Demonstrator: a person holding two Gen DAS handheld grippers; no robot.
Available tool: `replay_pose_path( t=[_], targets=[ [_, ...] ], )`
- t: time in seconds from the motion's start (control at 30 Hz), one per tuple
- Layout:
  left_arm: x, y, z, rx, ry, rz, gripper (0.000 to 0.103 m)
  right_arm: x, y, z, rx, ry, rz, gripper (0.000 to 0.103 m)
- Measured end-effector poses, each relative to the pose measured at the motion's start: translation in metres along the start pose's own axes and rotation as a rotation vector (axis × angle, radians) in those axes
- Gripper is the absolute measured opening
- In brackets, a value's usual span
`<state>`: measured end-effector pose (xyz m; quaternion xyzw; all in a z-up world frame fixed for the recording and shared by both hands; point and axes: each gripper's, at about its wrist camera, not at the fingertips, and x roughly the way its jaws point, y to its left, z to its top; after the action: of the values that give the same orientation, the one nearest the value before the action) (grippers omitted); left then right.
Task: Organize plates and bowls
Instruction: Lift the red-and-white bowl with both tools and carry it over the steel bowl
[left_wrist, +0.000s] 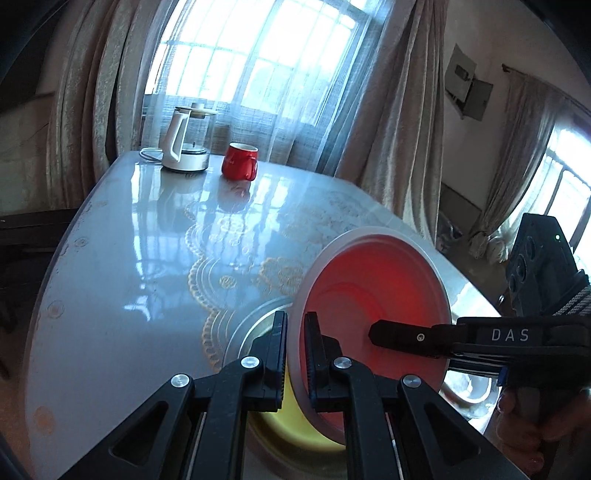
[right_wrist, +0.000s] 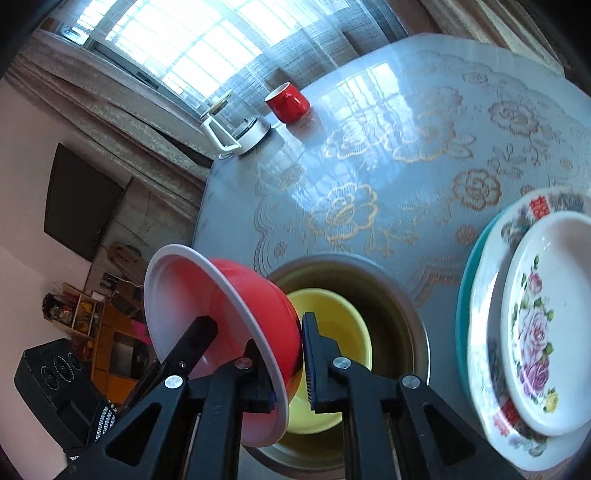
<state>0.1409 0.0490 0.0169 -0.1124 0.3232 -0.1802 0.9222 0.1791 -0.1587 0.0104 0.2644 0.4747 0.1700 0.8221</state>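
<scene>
A red bowl with a white rim (left_wrist: 373, 291) (right_wrist: 236, 314) is held tilted on its side above a yellow bowl (right_wrist: 332, 328) (left_wrist: 291, 432) that sits inside a steel bowl (right_wrist: 388, 295) (left_wrist: 255, 325). My left gripper (left_wrist: 295, 354) is shut on the red bowl's rim. My right gripper (right_wrist: 288, 362) is shut on the opposite rim and wall, one finger inside and one outside; it shows in the left wrist view (left_wrist: 406, 334). A stack of plates (right_wrist: 532, 317), a floral one on top, lies to the right.
A red mug (left_wrist: 240, 161) (right_wrist: 289, 98) and a white kettle (left_wrist: 184, 142) (right_wrist: 236, 125) stand at the far edge of the glossy table (left_wrist: 147, 236) (right_wrist: 424, 147) by the curtained window. A teal plate (right_wrist: 466, 280) lies under the stack.
</scene>
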Motion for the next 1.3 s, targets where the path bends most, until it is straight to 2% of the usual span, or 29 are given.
replay_pose_path(
  t=[0.33,0.7,0.97,1.3],
  targets=[
    [-0.003,-0.013,-0.016,0.053,0.024,0.087,0.009,-0.002,-0.008,-0.011,0.005,0.030,0.024,0.013],
    [0.002,-0.014,-0.020,0.048,0.053,0.122,0.009,-0.003,-0.017,-0.021,0.008,0.053,0.008,0.013],
    [0.006,-0.006,-0.021,0.004,0.077,0.132,0.009,-0.005,-0.019,-0.024,-0.006,0.059,-0.026,0.013],
    [0.017,-0.019,-0.015,0.058,0.076,0.152,0.009,-0.007,-0.018,-0.017,-0.032,0.024,-0.058,0.013]
  ],
)
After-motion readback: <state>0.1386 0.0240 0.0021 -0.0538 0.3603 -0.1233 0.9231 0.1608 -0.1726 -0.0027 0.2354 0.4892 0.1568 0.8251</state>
